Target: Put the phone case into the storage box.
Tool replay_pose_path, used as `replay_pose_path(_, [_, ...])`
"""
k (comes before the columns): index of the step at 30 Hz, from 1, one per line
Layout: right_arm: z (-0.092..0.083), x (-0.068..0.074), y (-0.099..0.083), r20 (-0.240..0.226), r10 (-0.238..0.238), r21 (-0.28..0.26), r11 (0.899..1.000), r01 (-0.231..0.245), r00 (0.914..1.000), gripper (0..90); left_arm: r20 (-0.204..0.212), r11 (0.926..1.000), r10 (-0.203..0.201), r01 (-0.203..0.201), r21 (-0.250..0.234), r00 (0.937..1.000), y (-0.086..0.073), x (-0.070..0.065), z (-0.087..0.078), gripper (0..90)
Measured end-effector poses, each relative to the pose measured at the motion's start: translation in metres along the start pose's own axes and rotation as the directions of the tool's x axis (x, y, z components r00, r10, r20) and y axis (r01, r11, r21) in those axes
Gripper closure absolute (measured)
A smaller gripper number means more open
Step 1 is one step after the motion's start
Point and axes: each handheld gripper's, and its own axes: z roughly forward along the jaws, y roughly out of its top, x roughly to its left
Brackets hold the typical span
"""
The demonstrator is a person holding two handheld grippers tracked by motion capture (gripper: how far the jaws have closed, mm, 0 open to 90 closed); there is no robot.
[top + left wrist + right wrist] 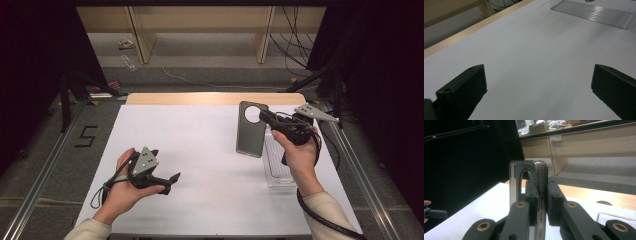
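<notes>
Nearest the high camera, the left tongs point(170, 181) rest low over the white bench point(200, 150), jaws wide and empty. Right tongs point(264, 116) are clamped on the upper edge of the grey phone case point(250, 131), near its round camera cutout. Case hangs upright, long axis vertical, just left of the clear plastic tray point(280, 165). Left hand is well apart; the right hand alone controls placement.

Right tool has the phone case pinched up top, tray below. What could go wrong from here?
1. The right tool grips the dark phone case only by its upper edge near the camera cutout, so it may swing or slip out.
2. The case hangs beside the clear plastic tray; lowered, it may catch the rim and shove the light tray.
3. The left tool is open and well apart from it, so nothing steadies the tray.
</notes>
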Motion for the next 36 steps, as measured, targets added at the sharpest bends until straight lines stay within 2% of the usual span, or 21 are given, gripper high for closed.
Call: replay_pose_path(36, [-0.011,-0.011,0.007,0.034,0.014,-0.032,0.999,-0.013,0.9993,82.0,-0.002,1.0,-0.001,0.001,-0.004,1.0,0.0,0.0,0.0,0.0])
